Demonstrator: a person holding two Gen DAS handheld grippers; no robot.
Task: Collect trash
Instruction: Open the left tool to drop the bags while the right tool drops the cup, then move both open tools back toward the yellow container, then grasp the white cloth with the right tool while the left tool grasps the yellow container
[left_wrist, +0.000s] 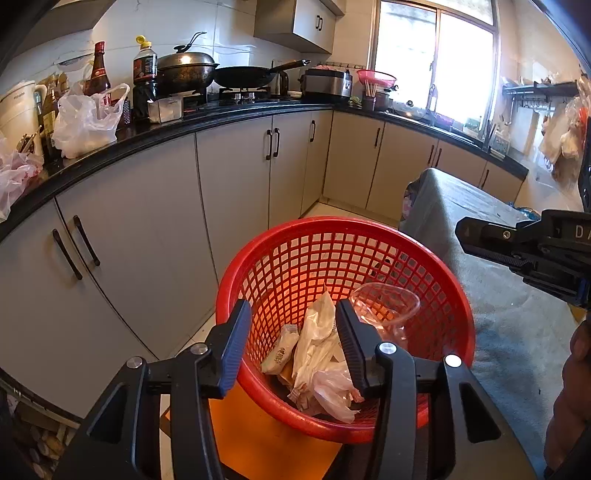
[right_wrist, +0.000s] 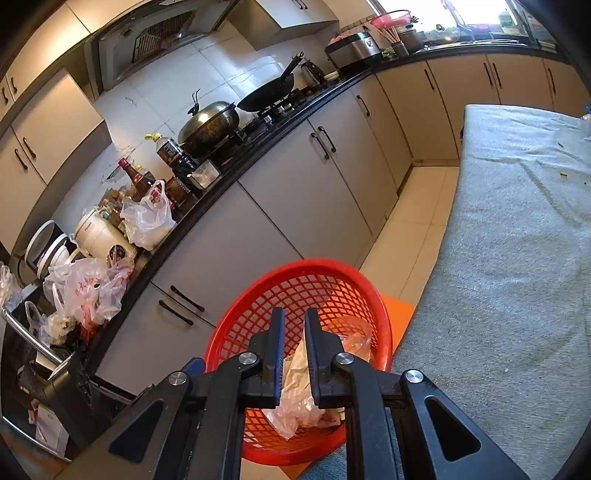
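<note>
L tongs (left_wrist: 291, 343) hang part-open w/ nothing between the pads, R tongs (right_wrist: 295, 350) nearly closed & empty, both poised over red basket (left_wrist: 458, 325) near the tabletop (right_wrist: 517, 258) edge, prob. just-after-drop pose, since wrappers (left_wrist: 317, 354) & clear cup (left_wrist: 384, 306) lie inside.

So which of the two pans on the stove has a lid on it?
The brownish wok on the left burner, next to the dark sauce bottle. A domed metal lid covers it, while the black wok beside it sits open.
</note>
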